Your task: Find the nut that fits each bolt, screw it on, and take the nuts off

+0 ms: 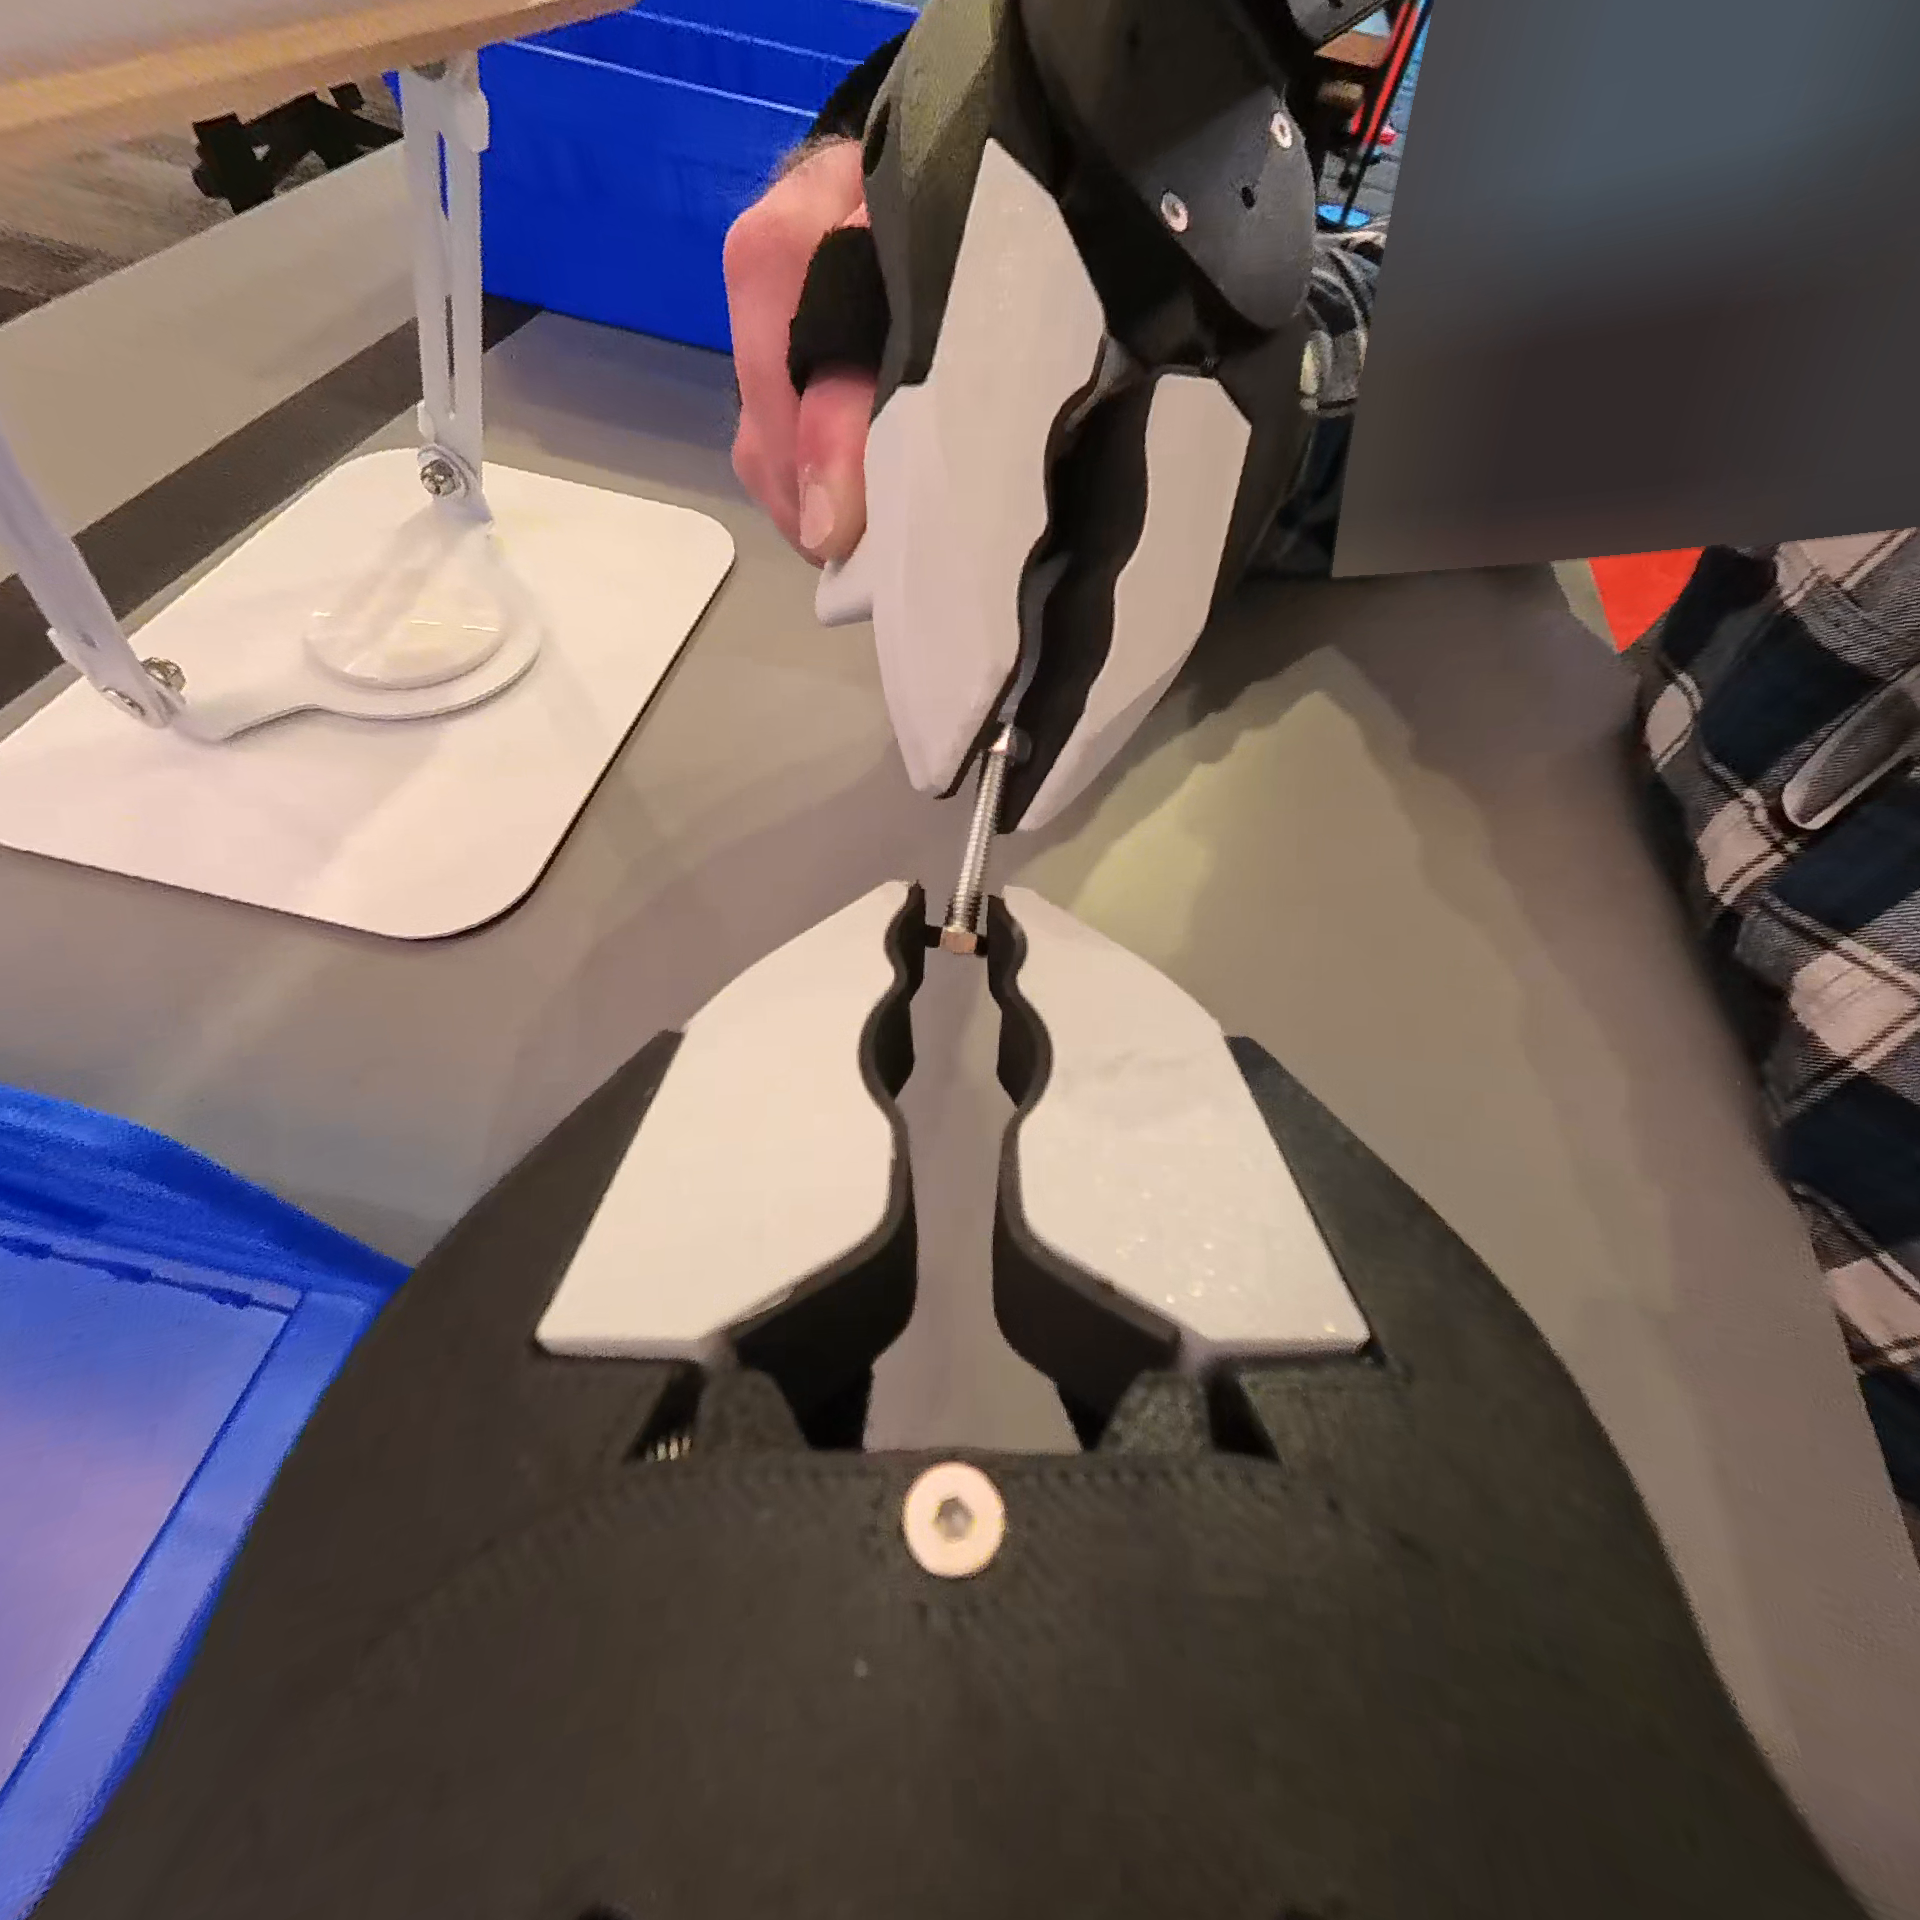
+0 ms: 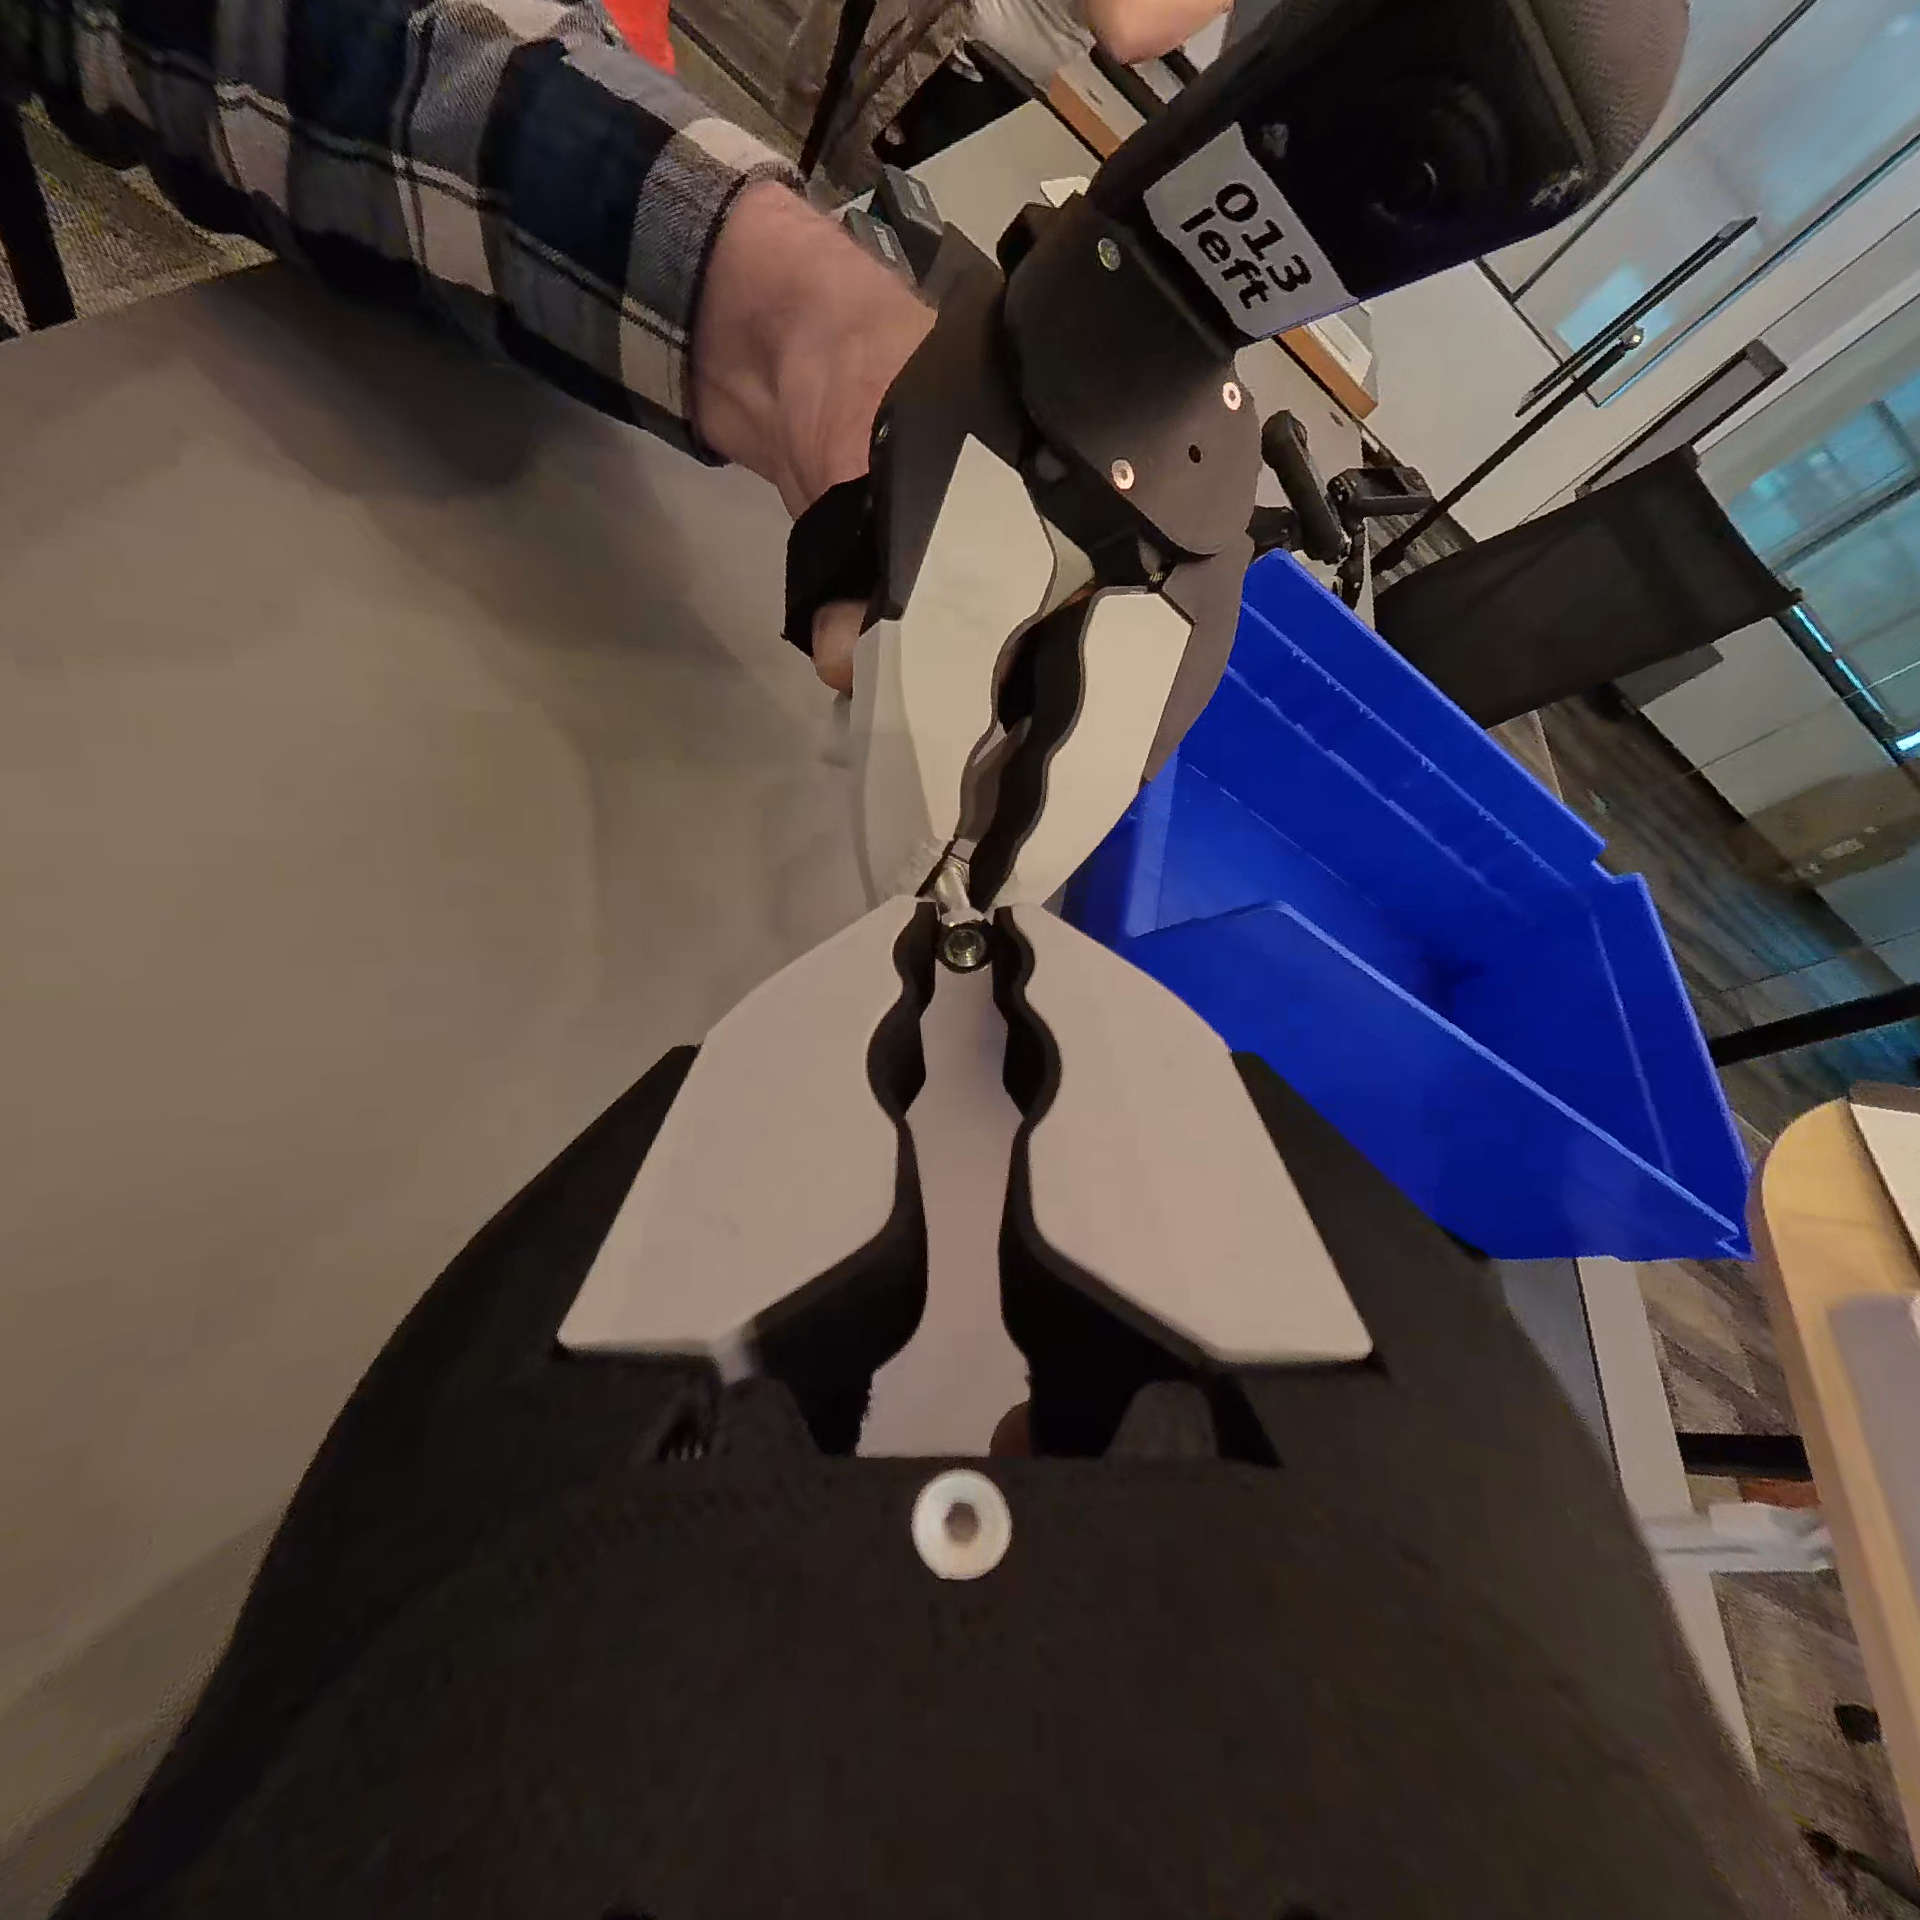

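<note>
Gripping a nut in left gripper jaws, right gripper jaws clamped on bolt head.

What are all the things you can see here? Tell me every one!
bolt: one, silver, in the air between the two grippers.
nut: one, pale gold, at the bolt's lower tip.
blue bins: two, blue, one at the table's far side, one near the left gripper.
stand: one, white, flat base on the table, left side.
wooden board: one, light brown, on top of the stand.
table: one, grey, under everything.
plaid sleeve: one, dark blue and white, on the left arm.
hands: two, each holding a gripper; the other.
left gripper: one, black and grey, pinching the nut.
right gripper: one, black and grey, pinching the bolt's head.
</note>
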Tool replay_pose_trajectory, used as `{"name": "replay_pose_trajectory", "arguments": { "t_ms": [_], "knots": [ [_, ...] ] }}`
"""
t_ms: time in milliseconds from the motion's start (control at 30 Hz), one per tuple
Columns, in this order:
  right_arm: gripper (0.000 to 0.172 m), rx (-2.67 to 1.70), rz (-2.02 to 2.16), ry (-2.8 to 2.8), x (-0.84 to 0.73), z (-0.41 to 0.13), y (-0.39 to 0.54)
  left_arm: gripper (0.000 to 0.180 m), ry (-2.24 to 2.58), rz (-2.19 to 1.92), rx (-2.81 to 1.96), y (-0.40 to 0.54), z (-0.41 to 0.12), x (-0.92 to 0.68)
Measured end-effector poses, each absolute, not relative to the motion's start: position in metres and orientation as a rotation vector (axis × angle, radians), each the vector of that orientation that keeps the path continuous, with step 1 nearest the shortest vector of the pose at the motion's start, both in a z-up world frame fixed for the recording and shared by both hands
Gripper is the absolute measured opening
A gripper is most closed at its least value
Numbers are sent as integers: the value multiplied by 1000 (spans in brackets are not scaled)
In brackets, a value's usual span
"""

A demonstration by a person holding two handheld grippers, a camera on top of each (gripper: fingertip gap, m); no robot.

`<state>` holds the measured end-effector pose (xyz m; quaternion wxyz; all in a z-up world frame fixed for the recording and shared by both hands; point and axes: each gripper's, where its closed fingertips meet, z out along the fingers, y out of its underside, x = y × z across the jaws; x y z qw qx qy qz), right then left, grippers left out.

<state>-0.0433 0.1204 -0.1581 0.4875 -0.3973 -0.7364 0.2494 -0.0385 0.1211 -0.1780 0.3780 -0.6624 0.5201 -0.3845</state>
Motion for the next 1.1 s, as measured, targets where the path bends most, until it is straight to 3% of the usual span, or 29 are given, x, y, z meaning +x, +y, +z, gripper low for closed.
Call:
{"name": "replay_pose_trajectory", "arguments": {
  "t_ms": [100, 333, 600, 833, 1100],
  "knots": [
    [12, -976, 624, -1784, -45, -159, 119, 12, 1333, -962, -1697, 122, -180, -38],
    [11, -1036, 696, -1722, -45, -156, 124, 35, 1311, -855, -1682, 127, -179, -37],
    [11, -1199, 970, -1537, -44, -147, 136, 46, 1225, -493, -1628, 145, -175, -45],
    [11, -1388, 1284, -1322, -47, -151, 145, 40, 1187, 103, -1484, 164, -169, -57],
    [11, -1523, 1429, -1165, -47, -156, 152, 27, 1178, 335, -1442, 169, -169, -62]
  ]
}}
